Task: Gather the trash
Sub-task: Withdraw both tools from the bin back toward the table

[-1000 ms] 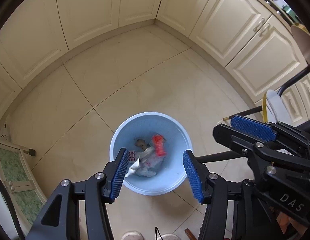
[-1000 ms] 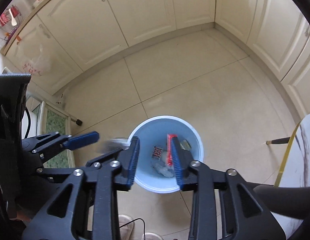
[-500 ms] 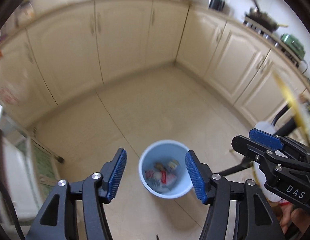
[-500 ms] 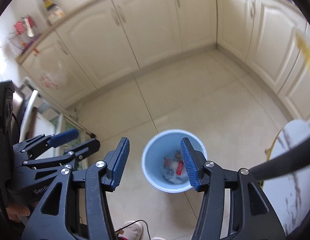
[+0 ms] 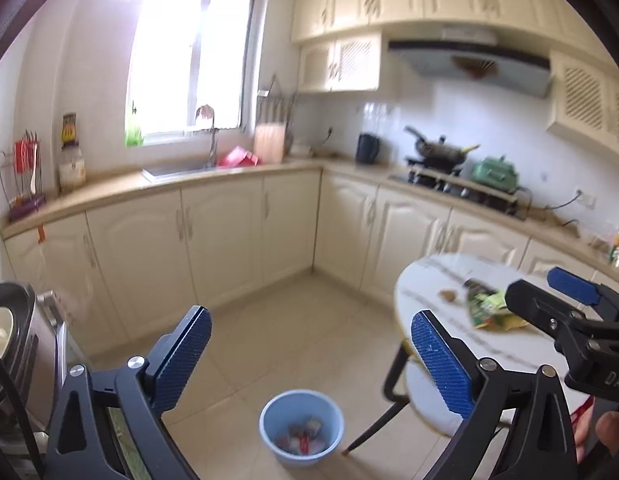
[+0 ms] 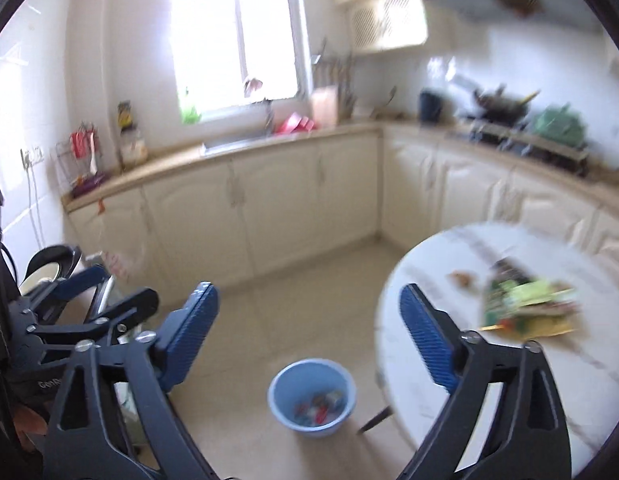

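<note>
Both tools are held above the kitchen floor (image 5: 269, 344), angled slightly downward toward the room. The left tool (image 5: 309, 360) stands wide, its blue pads far apart with nothing between them; its jaws have just been opening. The right tool (image 6: 309, 344) is likewise wide and empty, its jaws also just opened. Seen between the fingers in both views, a light blue bin (image 5: 301, 426) sits on the floor tiles, just beside the dark leg of a round white marble-patterned surface (image 5: 437, 280). Inside the bin lies a small heap of trash (image 5: 303, 438), red, white and grey pieces whose details are too small to tell. On the round surface more trash lies near the middle: a green and yellow wrapper (image 5: 489, 310) with a dark packet touching its far end, and a small brown scrap (image 5: 449, 295) just beside them, apart from the wrapper. In the left wrist view the right tool shows at the right edge over the round surface, with part of a hand (image 5: 607, 430) below it; in the right wrist view the left tool shows at the left edge. Cream cabinets (image 5: 213, 236) run along two walls under a counter, with a sink (image 5: 177, 169) below a bright window (image 5: 189, 60) and a stove (image 5: 441, 178) carrying a pan on the right. The right wrist view is blurred.
</note>
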A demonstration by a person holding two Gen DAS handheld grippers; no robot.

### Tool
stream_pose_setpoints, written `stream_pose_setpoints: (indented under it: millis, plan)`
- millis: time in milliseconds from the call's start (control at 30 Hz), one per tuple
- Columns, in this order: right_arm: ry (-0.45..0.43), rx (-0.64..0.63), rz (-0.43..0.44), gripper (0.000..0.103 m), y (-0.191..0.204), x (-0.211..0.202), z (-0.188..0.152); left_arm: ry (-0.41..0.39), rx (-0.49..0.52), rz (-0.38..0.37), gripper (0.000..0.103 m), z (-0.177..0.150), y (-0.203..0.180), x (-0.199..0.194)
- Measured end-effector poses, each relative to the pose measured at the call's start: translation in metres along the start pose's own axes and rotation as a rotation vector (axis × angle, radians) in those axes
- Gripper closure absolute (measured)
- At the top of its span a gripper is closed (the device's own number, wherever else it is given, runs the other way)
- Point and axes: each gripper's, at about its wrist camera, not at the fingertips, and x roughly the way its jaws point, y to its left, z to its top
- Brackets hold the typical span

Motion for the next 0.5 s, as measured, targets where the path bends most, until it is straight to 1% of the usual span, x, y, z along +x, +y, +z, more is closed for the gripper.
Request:
stream_pose_setpoints:
  millis: [33, 100, 200, 300, 333, 400, 433, 500]
  plan:
    - [-0.022, -0.001, -0.017, 0.001, -0.003, -0.018, 0.004, -0.019, 0.006, -0.012, 0.001, -0.002, -0.010, -0.014]
    - [-0.066, -0.004, -0.051, 0.000, -0.004, -0.056, 0.008, -0.062, 0.030, -0.040, 0.001, -0.002, -0.029, -0.040]
    - [-0.135, 0.009, -0.101, 0.000, -0.012, -0.106, 0.011, -0.120, 0.057, -0.057, 0.001, -0.003, -0.050, -0.075]
    - [-0.204, 0.022, -0.147, 0.000, -0.019, -0.151, 0.016, -0.188, 0.074, -0.058, 0.001, -0.023, -0.062, -0.117]
    - [-0.224, 0.023, -0.164, 0.000, -0.022, -0.165, 0.018, -0.213, 0.077, -0.055, 0.001, -0.035, -0.067, -0.133]
    - [-0.263, 0.016, -0.200, 0.000, -0.025, -0.189, 0.020, -0.250, 0.087, -0.047, 0.001, -0.045, -0.077, -0.150]
    - [-0.282, 0.014, -0.216, 0.000, -0.026, -0.200, 0.020, -0.268, 0.091, -0.052, 0.001, -0.060, -0.084, -0.153]
    - [-0.307, 0.018, -0.230, 0.000, -0.029, -0.215, 0.021, -0.290, 0.098, -0.059, 0.001, -0.081, -0.094, -0.166]
